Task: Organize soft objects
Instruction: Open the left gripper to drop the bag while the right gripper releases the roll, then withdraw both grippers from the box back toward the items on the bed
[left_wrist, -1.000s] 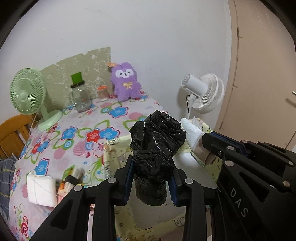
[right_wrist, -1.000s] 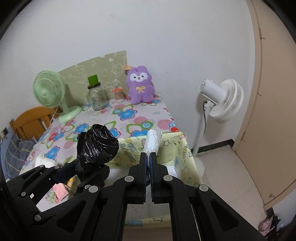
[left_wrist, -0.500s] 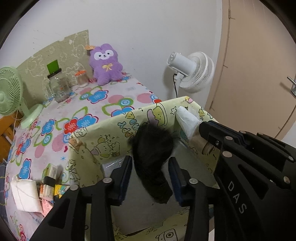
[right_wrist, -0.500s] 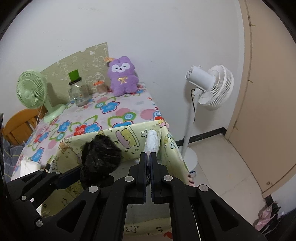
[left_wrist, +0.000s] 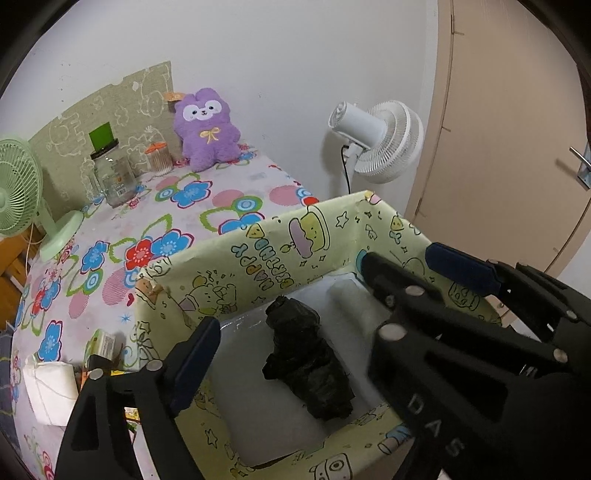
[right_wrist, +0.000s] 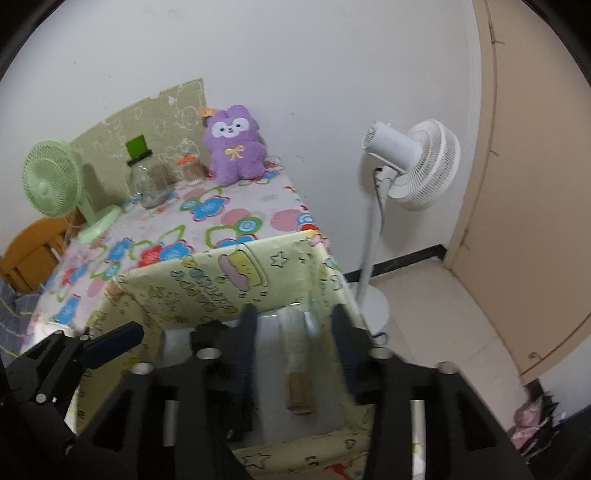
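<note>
A yellow cartoon-print box (left_wrist: 295, 236) (right_wrist: 229, 284) stands at the table's near right corner. A black plastic-bag roll (left_wrist: 306, 354) lies on its white floor. A white roll (left_wrist: 351, 299) (right_wrist: 297, 354) lies beside it to the right. My left gripper (left_wrist: 284, 332) is open above the box, over the black roll. My right gripper (right_wrist: 291, 328) is open over the white roll; its fingers (left_wrist: 454, 266) reach in from the right in the left wrist view. A purple plush (left_wrist: 207, 129) (right_wrist: 236, 144) sits at the table's back.
A flowered tablecloth (left_wrist: 166, 221) covers the table. On it are a green desk fan (left_wrist: 22, 184), a glass jar (left_wrist: 110, 173), a small jar (left_wrist: 159, 158), a folded white cloth (left_wrist: 48, 384) and small packets (left_wrist: 103, 343). A white standing fan (right_wrist: 406, 166) and a door (left_wrist: 517, 129) are at right.
Both grippers lowered over the box and opened. The black roll dropped from the left gripper and the white roll from the right gripper; both now lie inside the box.
</note>
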